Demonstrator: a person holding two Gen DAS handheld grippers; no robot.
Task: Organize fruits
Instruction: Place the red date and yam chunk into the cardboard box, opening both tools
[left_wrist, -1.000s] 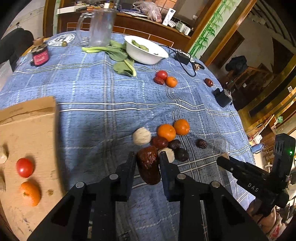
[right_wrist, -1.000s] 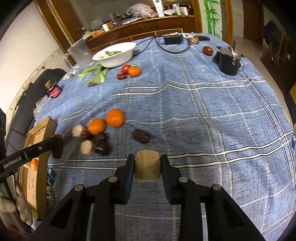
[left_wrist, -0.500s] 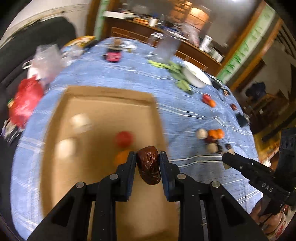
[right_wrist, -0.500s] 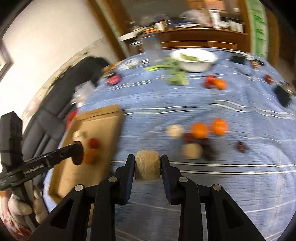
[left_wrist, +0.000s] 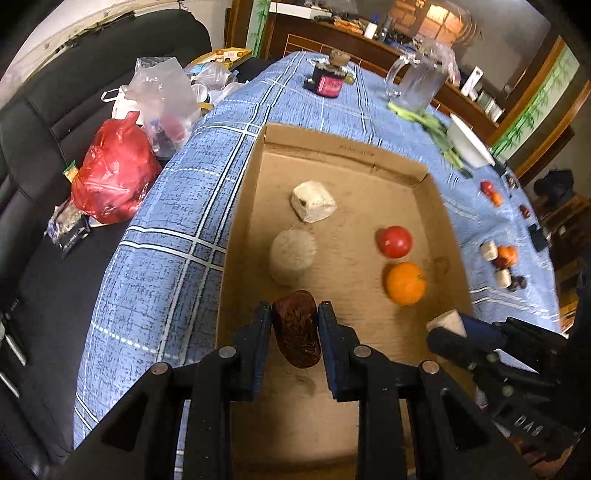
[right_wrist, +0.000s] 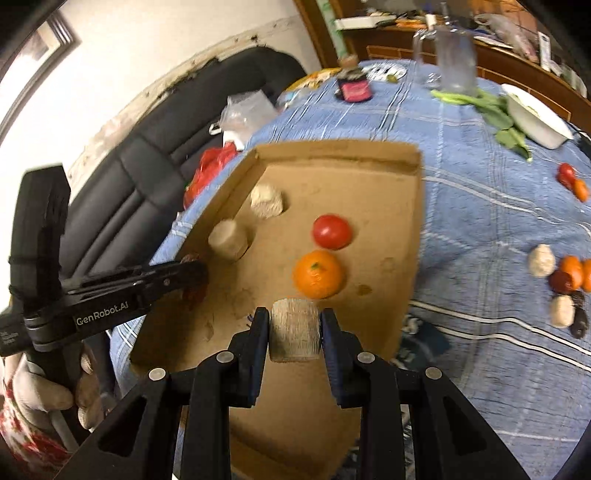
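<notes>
Cardboard tray (left_wrist: 343, 147) | left gripper (left_wrist: 295, 325) clamps wrinkled date (left_wrist: 297, 338) | right gripper (right_wrist: 294, 330) clamps fibrous beige cylinder (right_wrist: 294, 334)

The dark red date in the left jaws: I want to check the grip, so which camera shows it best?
The left wrist view: the date sits sharp and close, pinched between both jaws over the cardboard box. In the right wrist view the date is blurred and mostly hidden behind the left gripper.

I log: matt cardboard tray (left_wrist: 343, 147), wrinkled glossy date (left_wrist: 297, 338), woven checked cloth (left_wrist: 173, 236), glossy tomato (left_wrist: 394, 242).
</notes>
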